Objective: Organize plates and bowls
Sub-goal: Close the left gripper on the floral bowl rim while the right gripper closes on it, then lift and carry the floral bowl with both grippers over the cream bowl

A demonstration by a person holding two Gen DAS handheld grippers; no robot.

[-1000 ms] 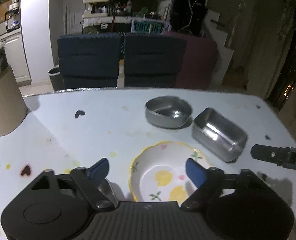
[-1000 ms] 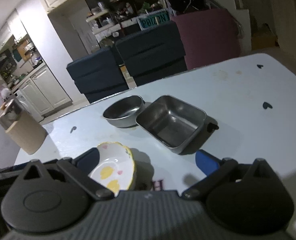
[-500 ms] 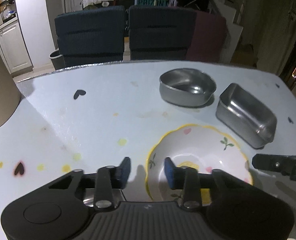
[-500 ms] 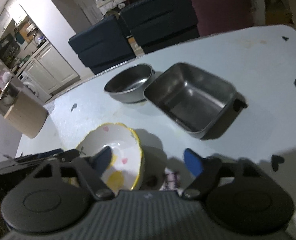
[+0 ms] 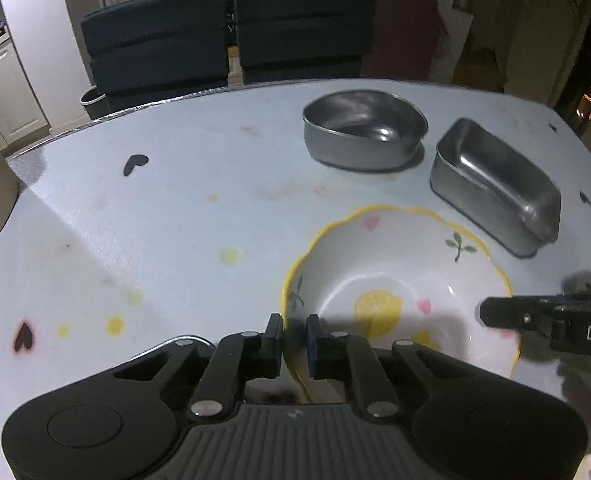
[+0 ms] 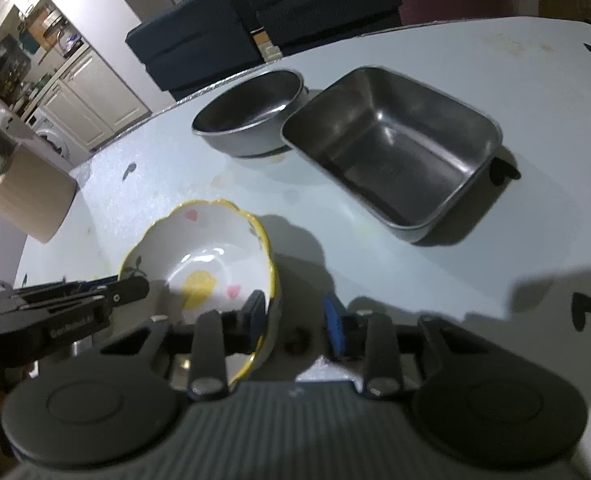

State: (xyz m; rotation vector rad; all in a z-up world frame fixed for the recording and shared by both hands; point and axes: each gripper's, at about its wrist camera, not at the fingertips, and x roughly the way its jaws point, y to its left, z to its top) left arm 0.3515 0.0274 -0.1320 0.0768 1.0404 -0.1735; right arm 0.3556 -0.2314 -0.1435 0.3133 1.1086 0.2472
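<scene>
Left gripper (image 5: 294, 330): my jaws are closing astride the near-left rim of the ceramic bowl (image 5: 399, 292); the wall sits between the blue pads, which look to be on it or nearly so.
Right gripper (image 6: 294, 318): my jaws are closing too, one pad inside the bowl's right rim, the other still apart from it outside.
Ceramic bowl: white with a yellow scalloped edge and lemon print, near my edge of the table (image 5: 175, 216), right of centre.
Round steel bowl (image 5: 363, 134): toward the far edge, upright, beyond the ceramic one.
Rectangular steel pan (image 5: 495, 188): just beside the round bowl on its right; touching or not, I cannot tell.
Table: pale blue, scattered with small hearts and dots.
Tan cylinder (image 6: 27, 192): at the table's left edge.
Dark chairs (image 5: 231, 32): behind the far edge.
</scene>
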